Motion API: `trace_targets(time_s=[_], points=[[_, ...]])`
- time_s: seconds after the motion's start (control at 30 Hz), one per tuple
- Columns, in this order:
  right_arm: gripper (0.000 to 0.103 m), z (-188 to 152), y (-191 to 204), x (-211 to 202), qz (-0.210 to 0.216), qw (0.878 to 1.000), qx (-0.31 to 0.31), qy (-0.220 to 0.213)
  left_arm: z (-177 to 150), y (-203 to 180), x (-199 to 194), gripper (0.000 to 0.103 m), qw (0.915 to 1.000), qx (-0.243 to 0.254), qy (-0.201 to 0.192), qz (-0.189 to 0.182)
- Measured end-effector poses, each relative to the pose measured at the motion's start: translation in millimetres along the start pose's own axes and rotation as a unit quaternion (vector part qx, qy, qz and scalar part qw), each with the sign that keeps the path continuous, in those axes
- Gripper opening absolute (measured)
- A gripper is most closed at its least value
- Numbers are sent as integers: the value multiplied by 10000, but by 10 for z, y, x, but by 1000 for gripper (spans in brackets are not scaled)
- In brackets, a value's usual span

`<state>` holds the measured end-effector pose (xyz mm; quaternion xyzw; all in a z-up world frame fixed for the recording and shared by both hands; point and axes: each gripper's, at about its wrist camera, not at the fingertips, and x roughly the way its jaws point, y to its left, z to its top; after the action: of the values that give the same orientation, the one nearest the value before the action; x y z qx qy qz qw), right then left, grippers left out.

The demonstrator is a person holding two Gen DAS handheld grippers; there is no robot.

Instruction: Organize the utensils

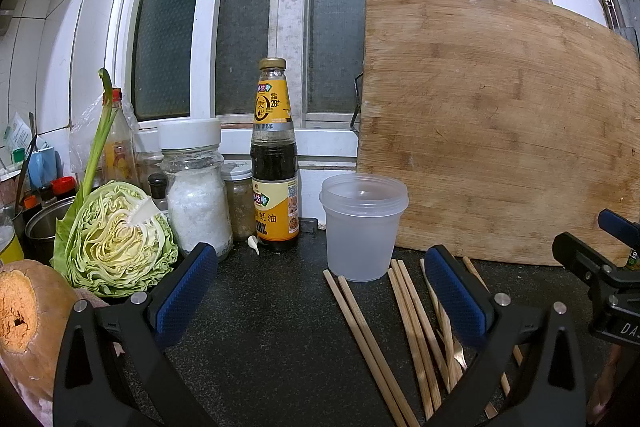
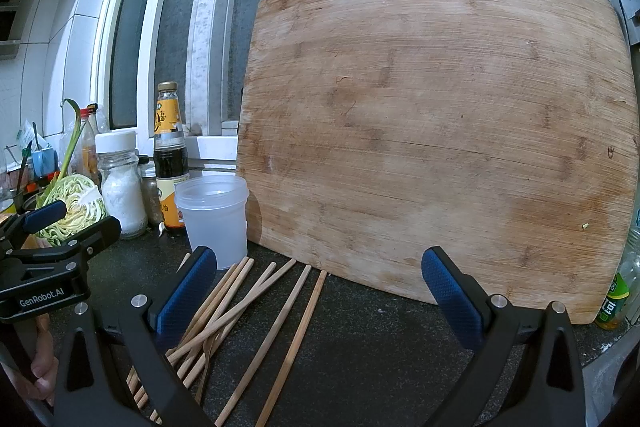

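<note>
Several wooden chopsticks (image 1: pixel 404 327) lie loose on the dark counter, in front of a translucent plastic cup (image 1: pixel 363 227) that stands upright and empty. In the right wrist view the chopsticks (image 2: pixel 240 311) lie lower left, the cup (image 2: pixel 212 219) behind them. A small metal fork (image 1: pixel 452 343) lies among the sticks. My left gripper (image 1: pixel 320 287) is open and empty, above the counter left of the chopsticks. My right gripper (image 2: pixel 320 291) is open and empty, hovering over the rightmost sticks; it shows at the right edge of the left wrist view (image 1: pixel 600 263).
A big bamboo cutting board (image 2: pixel 432 131) leans against the window. An oyster sauce bottle (image 1: pixel 274 163), a salt jar (image 1: pixel 196 187), a halved cabbage (image 1: pixel 116 239) and a cut squash (image 1: pixel 28 319) crowd the left. A green bottle (image 2: pixel 614 301) stands far right.
</note>
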<state>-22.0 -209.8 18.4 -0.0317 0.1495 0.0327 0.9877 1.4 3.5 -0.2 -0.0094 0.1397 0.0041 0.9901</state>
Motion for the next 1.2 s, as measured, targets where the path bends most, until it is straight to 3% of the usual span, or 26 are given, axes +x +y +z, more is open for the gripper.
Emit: trace_targets(time_s=[0.9,1.2], points=[[103,-5,20,-20,39,10000,-19,21,-1,3,-1,103,10000,-5,-2,8],[103,6,24,17,74,10000,-23,40,-12,36,-136,103,9995,-77,-183,248]])
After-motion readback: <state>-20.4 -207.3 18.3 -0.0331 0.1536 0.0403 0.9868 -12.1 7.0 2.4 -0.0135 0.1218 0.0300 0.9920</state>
